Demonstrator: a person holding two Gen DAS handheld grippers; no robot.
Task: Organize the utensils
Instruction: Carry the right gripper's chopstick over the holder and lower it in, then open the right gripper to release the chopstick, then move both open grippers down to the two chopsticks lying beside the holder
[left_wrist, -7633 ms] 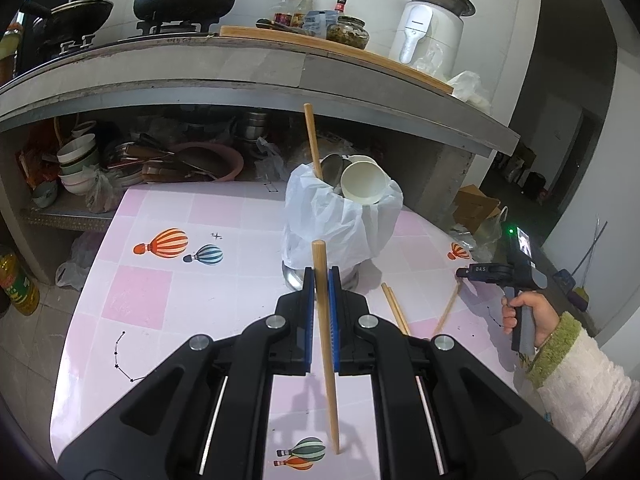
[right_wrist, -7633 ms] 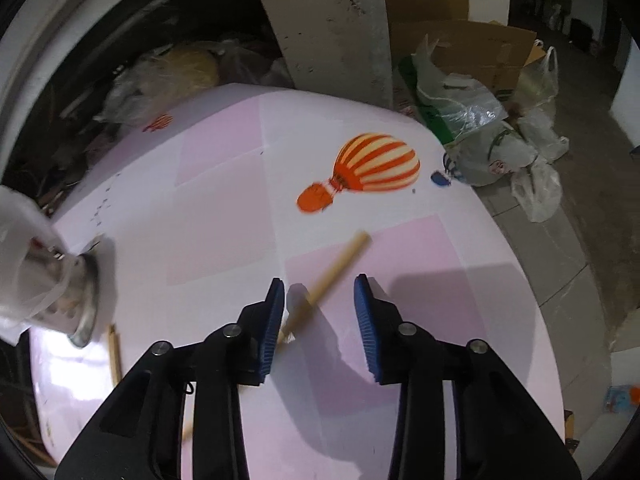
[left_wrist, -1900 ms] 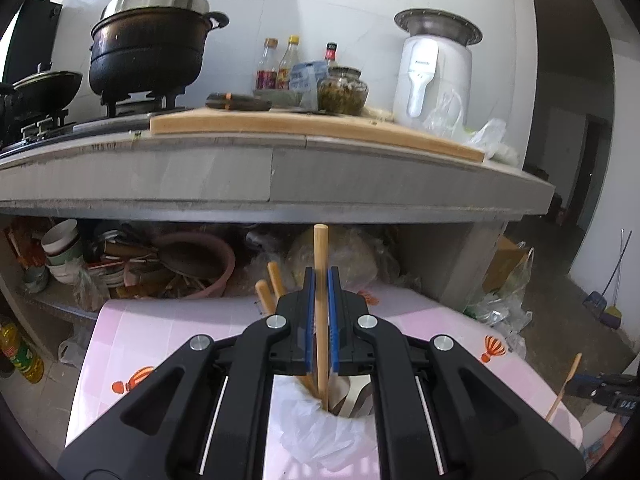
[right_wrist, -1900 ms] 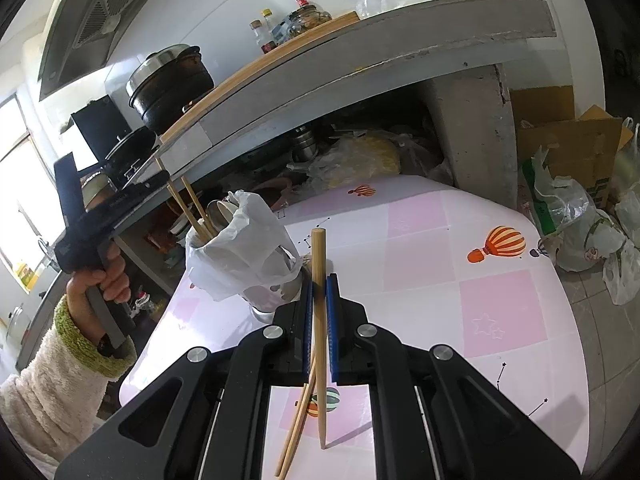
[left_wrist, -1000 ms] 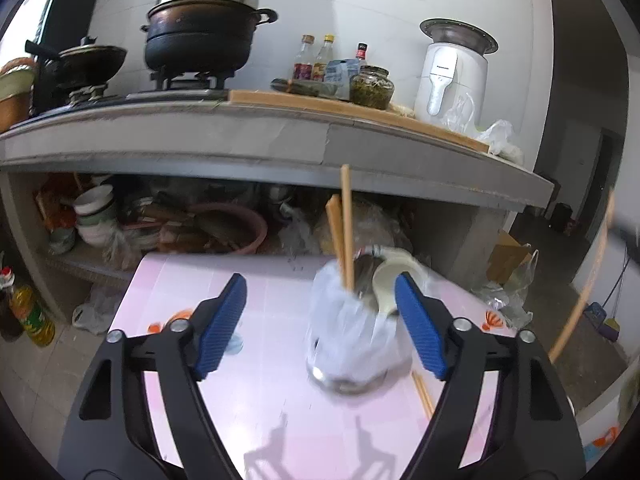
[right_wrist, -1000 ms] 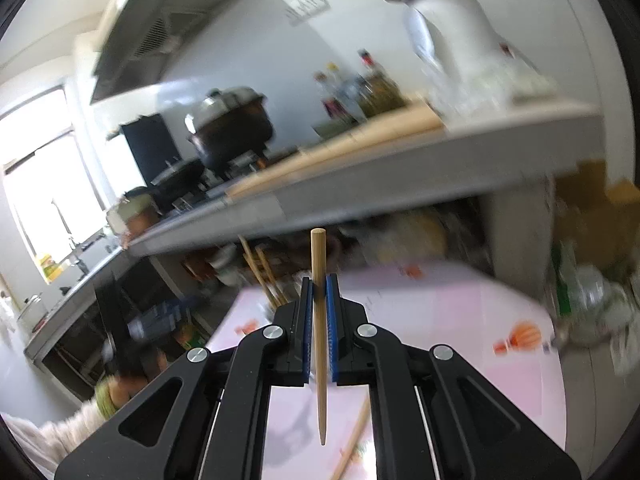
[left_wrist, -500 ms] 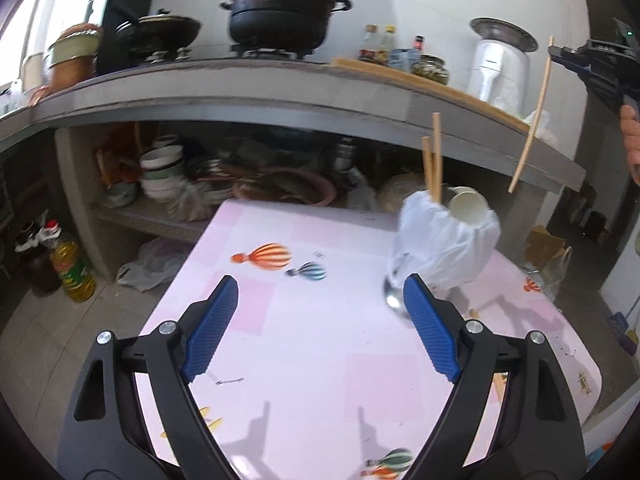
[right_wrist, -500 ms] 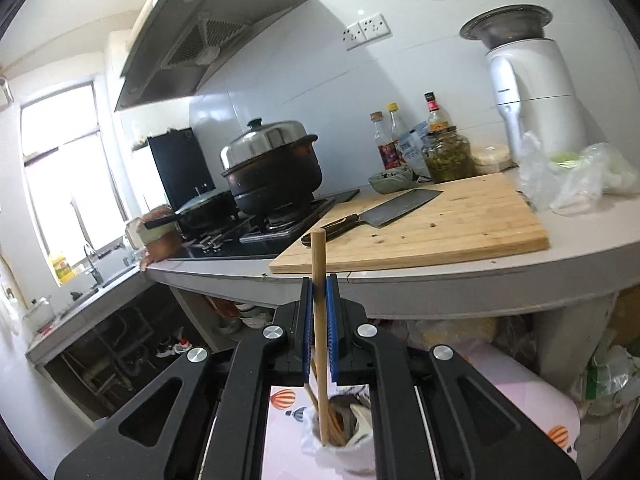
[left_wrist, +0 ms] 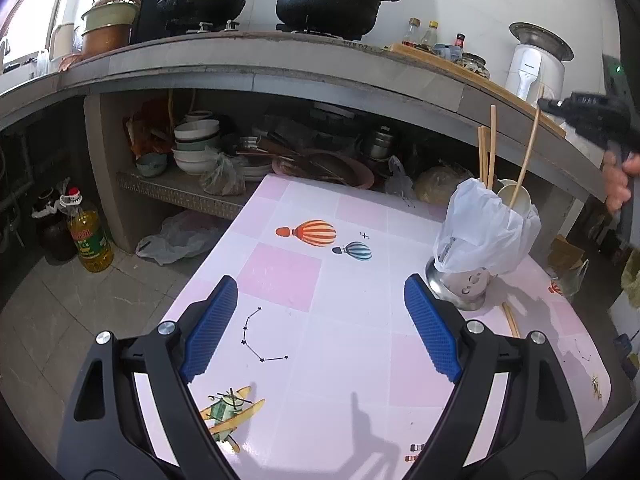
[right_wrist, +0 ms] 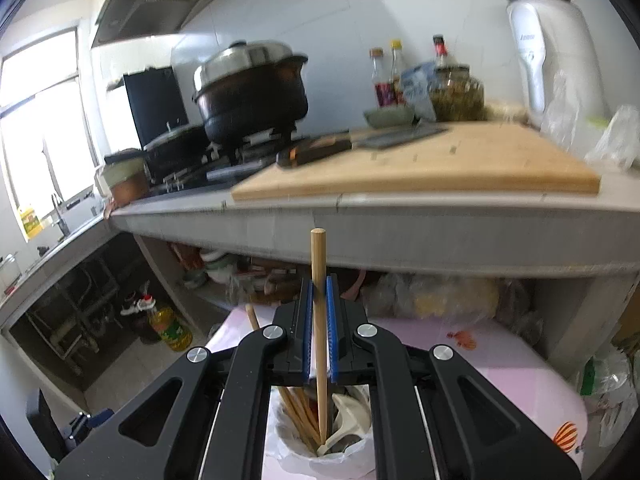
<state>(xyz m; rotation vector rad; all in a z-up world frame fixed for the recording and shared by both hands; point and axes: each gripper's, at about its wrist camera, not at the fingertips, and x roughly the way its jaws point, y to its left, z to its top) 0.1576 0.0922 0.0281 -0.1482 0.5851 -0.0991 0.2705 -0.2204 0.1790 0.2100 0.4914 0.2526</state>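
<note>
The left gripper [left_wrist: 316, 320], jaws just spread wide and empty, has let its chopstick go into the bag-lined holder [left_wrist: 472, 264] near the worktop's [left_wrist: 344, 344] right edge, so that one is stowed. The right gripper [right_wrist: 319, 320], jaws clamped on a chopstick [right_wrist: 319, 320], now hangs over the holder, tip inside the rim. One chopstick [left_wrist: 510, 320] remains on the worktop beside the holder.

Words we could read
The white machine [left_wrist: 536, 66] on the counter had "Panasonic" on its front, small and hard to read. The oil bottle's [left_wrist: 89, 240] red label was too small.
</note>
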